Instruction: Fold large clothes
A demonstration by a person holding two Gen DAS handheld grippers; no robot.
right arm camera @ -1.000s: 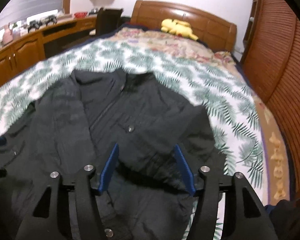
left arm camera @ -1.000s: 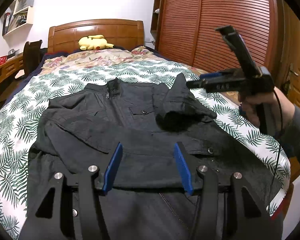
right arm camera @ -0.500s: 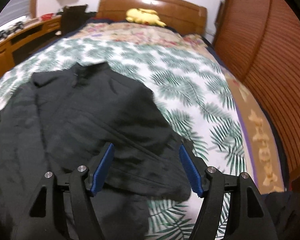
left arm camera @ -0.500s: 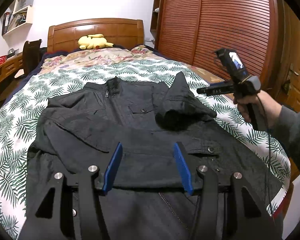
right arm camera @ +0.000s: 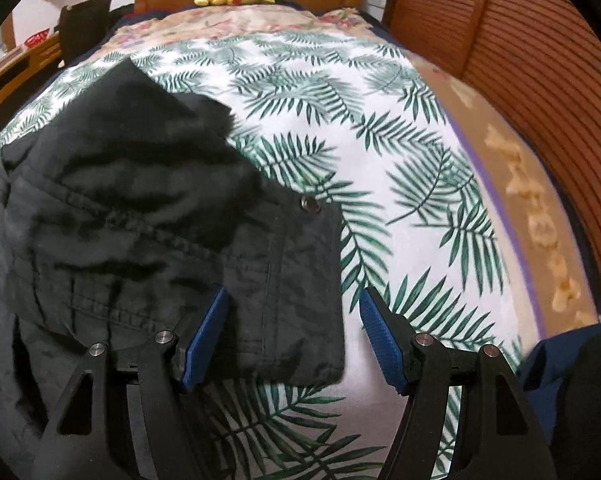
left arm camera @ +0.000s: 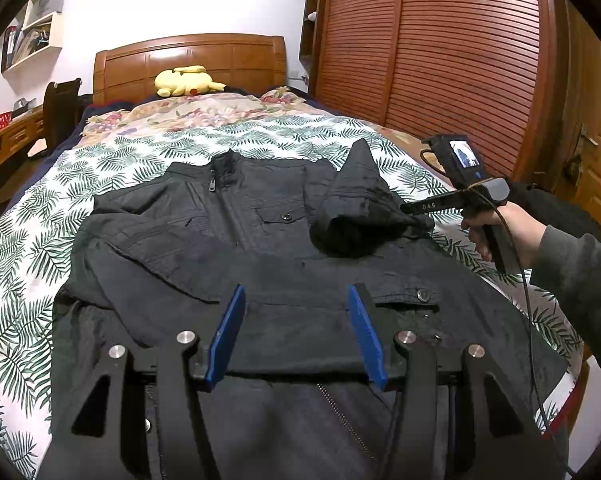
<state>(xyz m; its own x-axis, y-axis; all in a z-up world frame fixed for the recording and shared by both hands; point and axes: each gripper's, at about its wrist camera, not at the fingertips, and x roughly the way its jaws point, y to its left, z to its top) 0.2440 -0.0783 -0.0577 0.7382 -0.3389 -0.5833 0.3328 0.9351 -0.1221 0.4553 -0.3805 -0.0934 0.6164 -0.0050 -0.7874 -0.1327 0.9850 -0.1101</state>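
A black jacket (left arm camera: 228,240) lies front up on the bed, zipped at the collar. Its right sleeve (left arm camera: 360,208) is folded in over the chest. My left gripper (left arm camera: 297,292) hovers open over the jacket's lower front, nothing between its blue pads. In the right wrist view the jacket (right arm camera: 120,220) fills the left half. My right gripper (right arm camera: 295,296) stands open low over the jacket's right edge. A dark flap with a snap button (right arm camera: 309,203) lies under the gap between its fingers, and the pads do not press on it. A hand (left arm camera: 496,228) holds the right gripper beside the sleeve.
The palm-leaf sheet (right arm camera: 400,160) shows to the right of the jacket. A yellow plush toy (left arm camera: 188,80) lies by the wooden headboard (left arm camera: 228,52). Slatted wardrobe doors (left arm camera: 460,60) run along the right side. A chair (left arm camera: 60,112) and a desk stand on the left.
The right gripper swung right and sank, from over the jacket's middle to its right edge, and its jaws widened slightly. The left gripper kept still.
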